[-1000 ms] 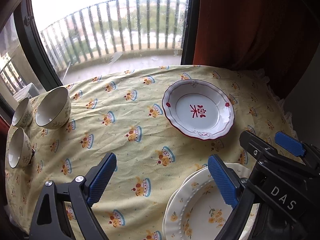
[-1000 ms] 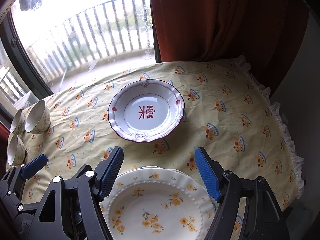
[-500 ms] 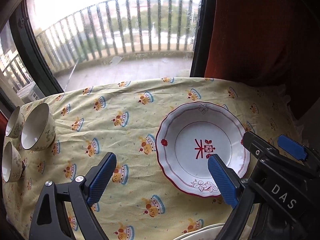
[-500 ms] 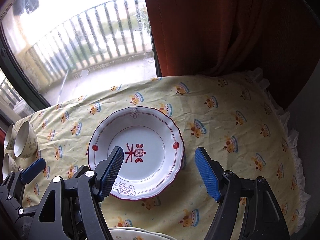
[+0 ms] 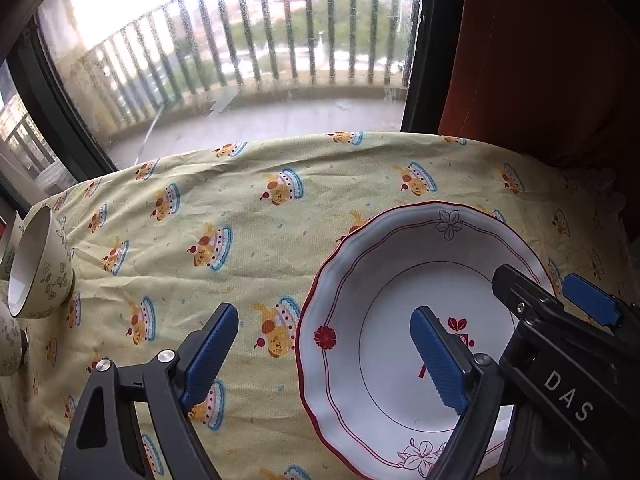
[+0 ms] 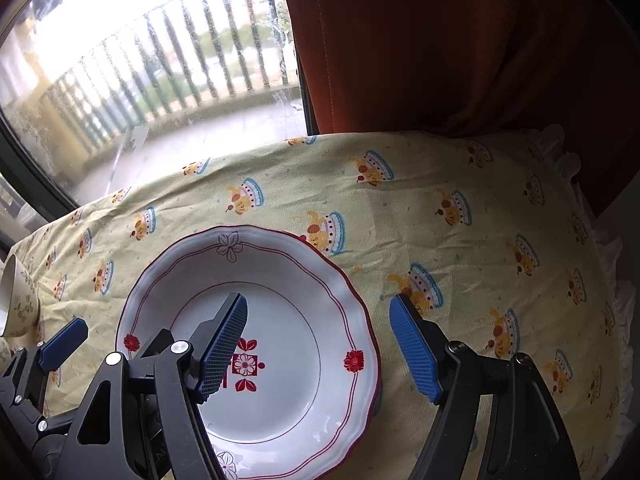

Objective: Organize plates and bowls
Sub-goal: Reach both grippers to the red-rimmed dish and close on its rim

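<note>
A white deep plate with a red scalloped rim (image 5: 384,320) lies on the yellow tablecloth; it also shows in the right wrist view (image 6: 280,320). My left gripper (image 5: 324,356) is open, its jaws astride the plate's left rim. My right gripper (image 6: 320,344) is open, its jaws astride the plate's right rim. Neither holds anything. Floral bowls (image 5: 38,268) stand at the far left of the table, one also in the right wrist view (image 6: 16,300).
The yellow cake-print tablecloth (image 5: 248,216) covers the table. A large window with a balcony railing (image 5: 240,52) is behind it. A dark red curtain (image 6: 460,40) hangs at the back right. The table's frilled right edge (image 6: 612,280) is close.
Both grippers moved forward over the table. The yellow-flowered plates near me dropped out of view, and the red-rimmed plate now sits between the two grippers.
</note>
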`<state>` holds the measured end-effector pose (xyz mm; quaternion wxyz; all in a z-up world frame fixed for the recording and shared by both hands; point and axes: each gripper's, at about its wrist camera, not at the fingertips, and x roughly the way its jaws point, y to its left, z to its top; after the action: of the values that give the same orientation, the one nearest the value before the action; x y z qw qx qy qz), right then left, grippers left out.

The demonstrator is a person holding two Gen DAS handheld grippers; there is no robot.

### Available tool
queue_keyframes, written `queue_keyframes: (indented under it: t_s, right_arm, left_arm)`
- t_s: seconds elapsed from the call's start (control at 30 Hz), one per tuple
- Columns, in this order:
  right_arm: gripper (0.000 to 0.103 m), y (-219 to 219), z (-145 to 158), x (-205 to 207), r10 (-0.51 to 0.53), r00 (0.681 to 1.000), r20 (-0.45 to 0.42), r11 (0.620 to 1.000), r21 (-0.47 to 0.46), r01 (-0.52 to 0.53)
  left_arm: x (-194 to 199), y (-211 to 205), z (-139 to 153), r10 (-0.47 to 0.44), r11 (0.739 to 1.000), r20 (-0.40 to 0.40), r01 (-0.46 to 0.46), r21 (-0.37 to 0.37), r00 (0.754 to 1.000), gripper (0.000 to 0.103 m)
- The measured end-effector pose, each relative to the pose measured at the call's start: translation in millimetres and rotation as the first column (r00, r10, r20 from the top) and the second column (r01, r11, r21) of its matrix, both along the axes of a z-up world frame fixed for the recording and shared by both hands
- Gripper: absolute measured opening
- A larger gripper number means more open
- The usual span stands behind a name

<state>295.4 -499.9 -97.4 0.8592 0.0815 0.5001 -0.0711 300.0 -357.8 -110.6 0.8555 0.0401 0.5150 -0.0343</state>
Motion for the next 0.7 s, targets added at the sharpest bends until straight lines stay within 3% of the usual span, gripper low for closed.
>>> queue_keyframes:
  t_s: [0.13, 0.23, 0.4, 0.7]
  right_arm:
    - [0.076, -2, -12, 5, 0.001, 1.000, -0.020, 1.000, 0.022, -0.001]
    - [0.066, 0, -20, 9, 0.010, 0.999, -0.043, 0.999, 0.033, -0.009]
    - [0.056, 0, -21, 9, 0.002, 0.999, -0.052, 1.000, 0.012, -0.001]
    - [0.054, 4, -18, 6, 0.028, 0.996, -0.080, 0.999, 0.034, -0.025]
  left_arm:
    - [2, -2, -9, -0.001, 1.000, -0.020, 0.001, -0.020, 1.000, 0.081]
    - [4, -2, -16, -0.013, 0.999, -0.052, 0.011, -0.035, 0.999, 0.070]
    - [1, -7, -16, -0.032, 0.998, -0.054, 0.029, -0.057, 0.998, 0.063]
    - [0, 3, -16, -0.044, 0.999, -0.062, 0.043, -0.028, 0.997, 0.063]
